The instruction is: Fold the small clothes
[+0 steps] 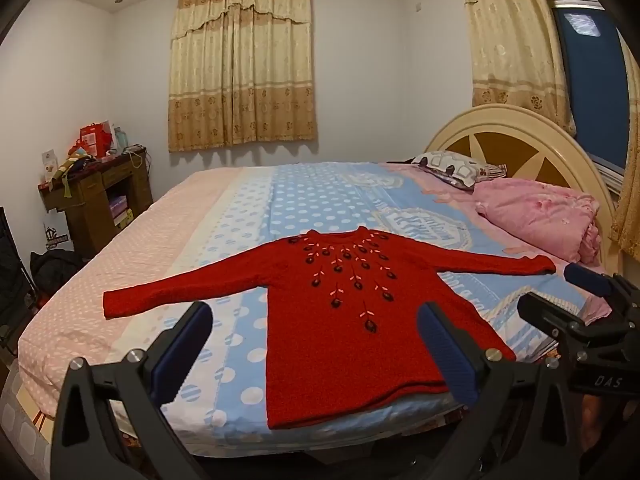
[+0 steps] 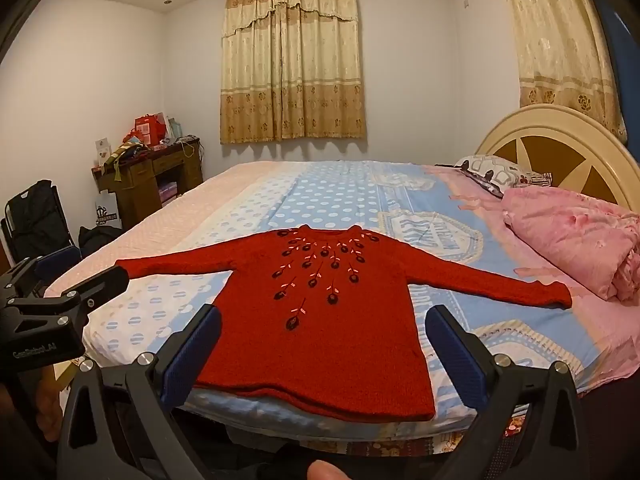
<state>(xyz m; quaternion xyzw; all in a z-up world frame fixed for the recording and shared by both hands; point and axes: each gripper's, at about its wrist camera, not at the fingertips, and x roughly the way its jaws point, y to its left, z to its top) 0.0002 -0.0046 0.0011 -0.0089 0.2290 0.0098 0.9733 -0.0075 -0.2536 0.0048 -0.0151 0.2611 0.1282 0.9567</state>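
A small red knit sweater (image 1: 352,320) with dark embroidered flowers lies flat, face up, on the bed (image 1: 240,216), sleeves spread to both sides and hem at the near edge. It also shows in the right wrist view (image 2: 320,320). My left gripper (image 1: 316,344) is open and empty, held before the sweater's hem. My right gripper (image 2: 324,350) is open and empty, also in front of the hem. The right gripper shows at the right edge of the left wrist view (image 1: 580,312); the left gripper shows at the left edge of the right wrist view (image 2: 64,296).
A folded pink quilt (image 1: 540,216) and a patterned pillow (image 1: 456,166) lie by the headboard (image 1: 520,140) on the right. A cluttered wooden desk (image 1: 96,196) stands at the far left wall. A black chair (image 2: 36,216) stands left of the bed.
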